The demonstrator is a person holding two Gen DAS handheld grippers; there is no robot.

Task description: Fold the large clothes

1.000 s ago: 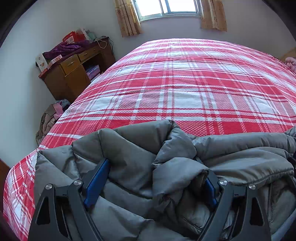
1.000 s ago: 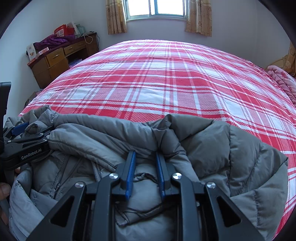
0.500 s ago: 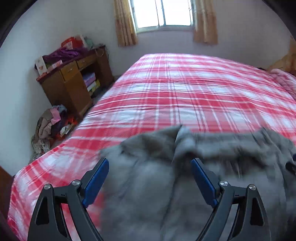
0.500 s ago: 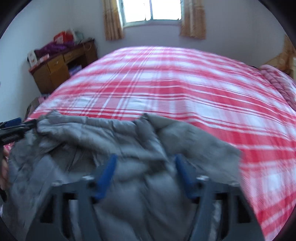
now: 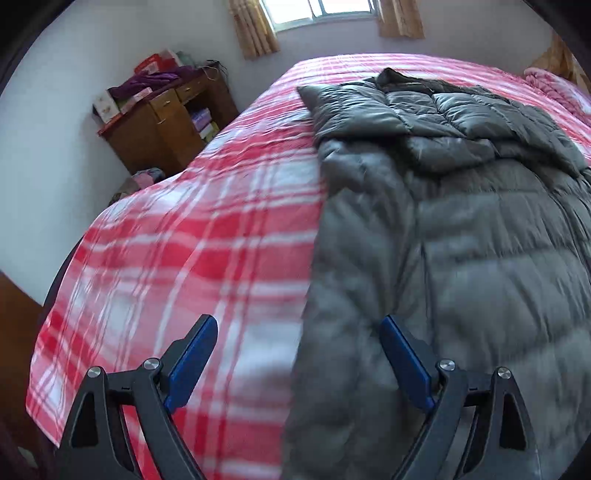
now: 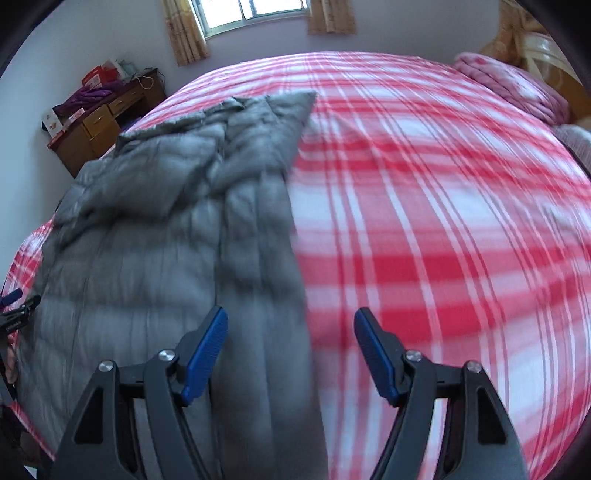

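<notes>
You have a red plaid bedspread [image 5: 229, 206] under everything, a wooden desk [image 5: 166, 122] piled with clutter by the wall, curtains [image 6: 186, 33] at the window, and a pink blanket [image 6: 517, 88].

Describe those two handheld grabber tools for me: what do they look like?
The left gripper and right gripper look alike: black angular frames with triangular cut-outs, silver round bolts at the joints, and flat blue pads on the fingers. No cables or sleeves show.

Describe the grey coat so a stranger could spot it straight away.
Find the bed with the red-and-white plaid cover that fills the room. On its near side lies the coat, spread lengthwise. It is the only grey, puffy, quilted thing there; the pink blanket lies at the far corner.
</notes>
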